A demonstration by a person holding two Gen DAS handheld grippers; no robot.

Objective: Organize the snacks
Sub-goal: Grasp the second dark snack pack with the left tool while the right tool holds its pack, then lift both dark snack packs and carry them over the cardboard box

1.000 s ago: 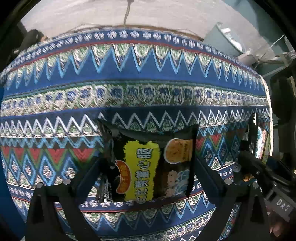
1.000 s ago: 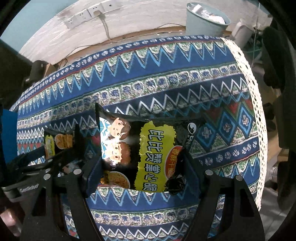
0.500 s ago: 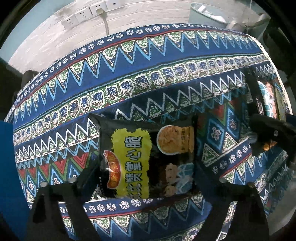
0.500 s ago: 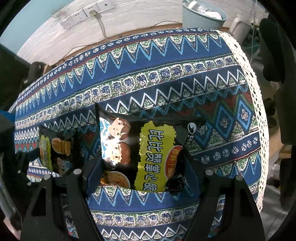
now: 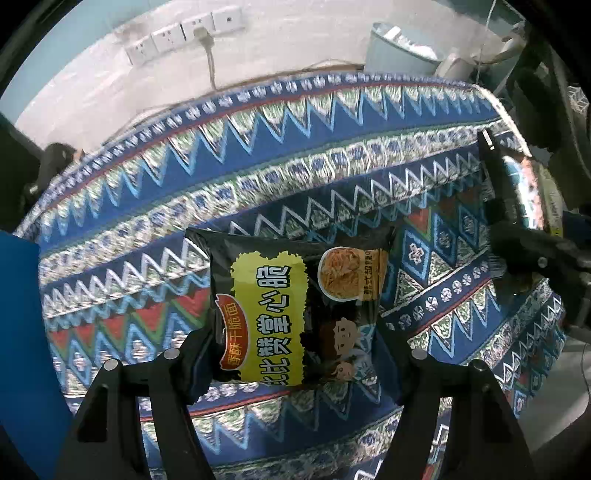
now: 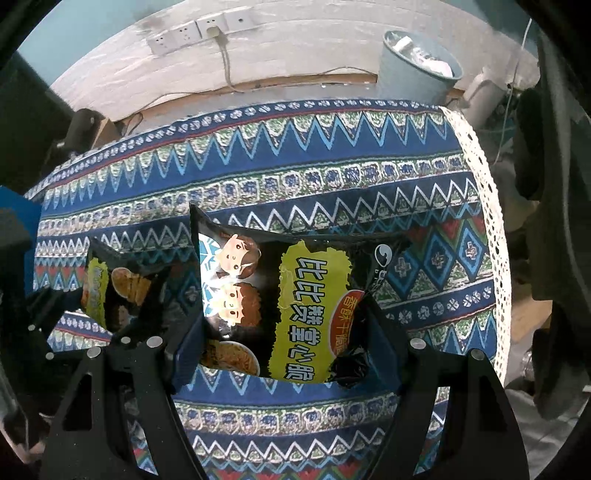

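Zigzag-patterned tablecloth [image 5: 332, 155], each claw clamping its own black-yellow snack packet

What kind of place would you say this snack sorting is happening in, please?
Probably a home or small workroom: a table under a patterned tablecloth, a row of wall sockets on a white wall, and a waste bin behind.

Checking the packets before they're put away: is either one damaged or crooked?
The packet in the right tool is crumpled at its lower right corner, where the foil folds over beside the finger. The packet in the left tool looks smooth. No tear or spill shows.
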